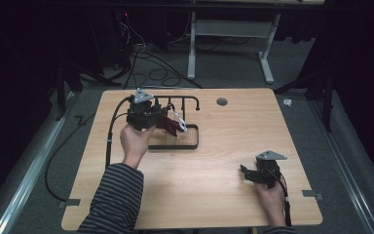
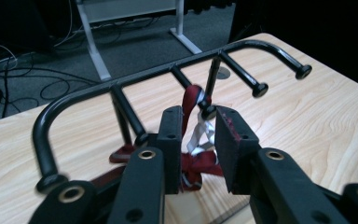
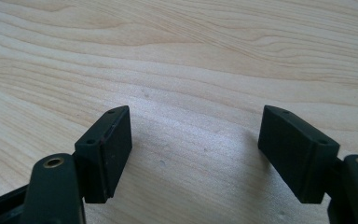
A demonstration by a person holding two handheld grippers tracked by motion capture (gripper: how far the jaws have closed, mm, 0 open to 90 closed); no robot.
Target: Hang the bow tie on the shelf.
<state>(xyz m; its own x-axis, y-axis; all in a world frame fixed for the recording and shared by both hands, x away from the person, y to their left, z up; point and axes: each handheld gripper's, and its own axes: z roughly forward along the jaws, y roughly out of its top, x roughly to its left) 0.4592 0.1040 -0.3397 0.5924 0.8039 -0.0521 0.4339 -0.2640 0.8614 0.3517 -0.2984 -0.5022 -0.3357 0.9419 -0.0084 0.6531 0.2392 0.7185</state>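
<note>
The dark red strap (image 2: pixel 192 100) is hanging from a middle peg of the black rack (image 2: pixel 135 79), its length running downward to a bunched end half hidden behind the left tool (image 2: pixel 199 140), whose jaws are standing apart around it, not pressing. Well away from the rack, the right tool (image 3: pixel 196 154) is gaping open over the bare tabletop (image 3: pixel 177 56).

Rack (image 1: pixel 175 141) sits table (image 1: pixel 224 195) far-left w/ lanyard (image 2: pixel 193 100) on peg; right gripper (image 1: pixel 246 171) near-right.
</note>
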